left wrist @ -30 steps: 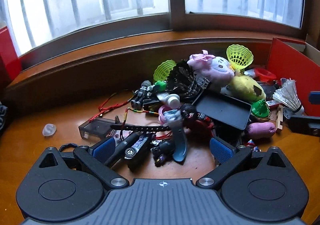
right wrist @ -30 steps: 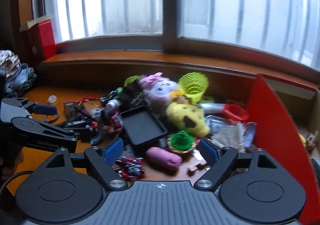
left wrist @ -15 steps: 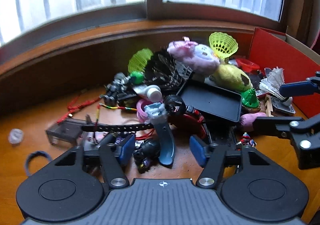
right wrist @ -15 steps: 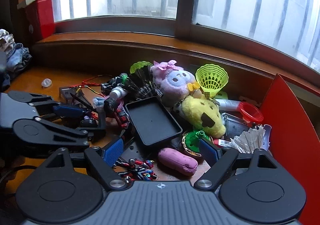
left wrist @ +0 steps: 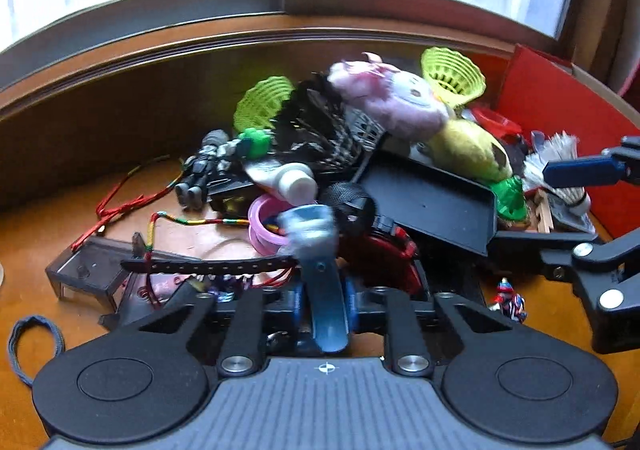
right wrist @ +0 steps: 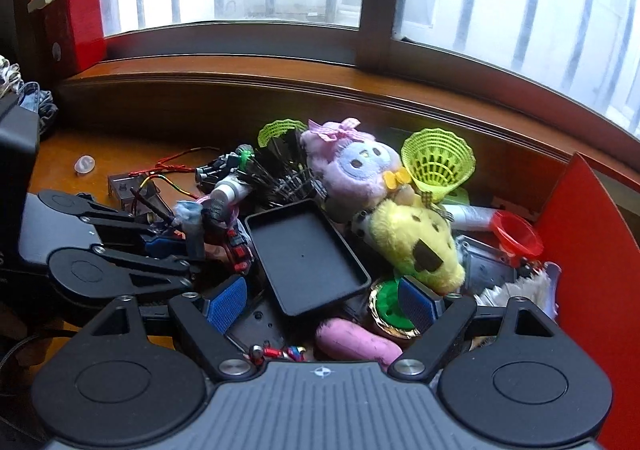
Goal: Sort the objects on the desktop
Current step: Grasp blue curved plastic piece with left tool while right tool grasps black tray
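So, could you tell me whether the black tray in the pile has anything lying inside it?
No, the black tray shows only its bare floor in the right wrist view.

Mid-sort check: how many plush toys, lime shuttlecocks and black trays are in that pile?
Plush toys: 2, pink plush and yellow plush
Lime shuttlecocks: 2, left shuttlecock and right shuttlecock
Black tray: 1
Total: 5

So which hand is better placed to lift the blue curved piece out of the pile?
Left. The left gripper has its jaws closing around the blue curved piece; the right gripper is open beside the black tray.
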### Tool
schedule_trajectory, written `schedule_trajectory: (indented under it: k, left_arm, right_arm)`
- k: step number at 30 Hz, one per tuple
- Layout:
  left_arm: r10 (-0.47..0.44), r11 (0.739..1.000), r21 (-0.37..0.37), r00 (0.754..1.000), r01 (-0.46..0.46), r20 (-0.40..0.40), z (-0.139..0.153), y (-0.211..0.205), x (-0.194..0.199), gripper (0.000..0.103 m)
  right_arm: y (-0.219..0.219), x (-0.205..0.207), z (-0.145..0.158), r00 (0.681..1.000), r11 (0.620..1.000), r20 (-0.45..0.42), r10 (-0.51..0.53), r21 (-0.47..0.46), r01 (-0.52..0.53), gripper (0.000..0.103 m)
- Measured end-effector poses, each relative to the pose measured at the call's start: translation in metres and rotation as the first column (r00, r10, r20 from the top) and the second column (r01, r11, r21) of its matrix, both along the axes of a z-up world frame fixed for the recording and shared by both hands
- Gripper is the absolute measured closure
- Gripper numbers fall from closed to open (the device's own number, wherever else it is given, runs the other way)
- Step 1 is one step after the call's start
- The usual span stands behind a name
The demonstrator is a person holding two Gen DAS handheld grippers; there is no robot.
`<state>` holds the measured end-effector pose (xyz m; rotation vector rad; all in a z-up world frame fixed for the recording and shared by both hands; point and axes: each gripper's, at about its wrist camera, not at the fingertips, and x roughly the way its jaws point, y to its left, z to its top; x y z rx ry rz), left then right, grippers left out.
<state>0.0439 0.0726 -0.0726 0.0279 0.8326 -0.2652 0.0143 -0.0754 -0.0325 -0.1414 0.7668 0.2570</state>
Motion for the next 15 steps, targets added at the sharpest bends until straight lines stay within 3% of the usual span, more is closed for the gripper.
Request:
schedule_trajectory:
  k: [9, 15]
  left_arm:
    - [0.057, 0.998, -0.030, 0.998, -0.056, 0.036, 0.019, 0.017, -0.009, 0.084]
    - [0.079, 0.997, -0.019, 0.997, -0.078, 0.013, 0.015, 0.016, -0.007, 0.084]
  right_arm:
    - [0.006, 0.033, -0.015, 0.997, 0.997, -0.027, 0.075, 0.004, -0.075, 0.019]
    - [0.005, 0.052, -0.028, 0.994, 0.995, -0.059, 0.095, 0.043, -0.093, 0.019]
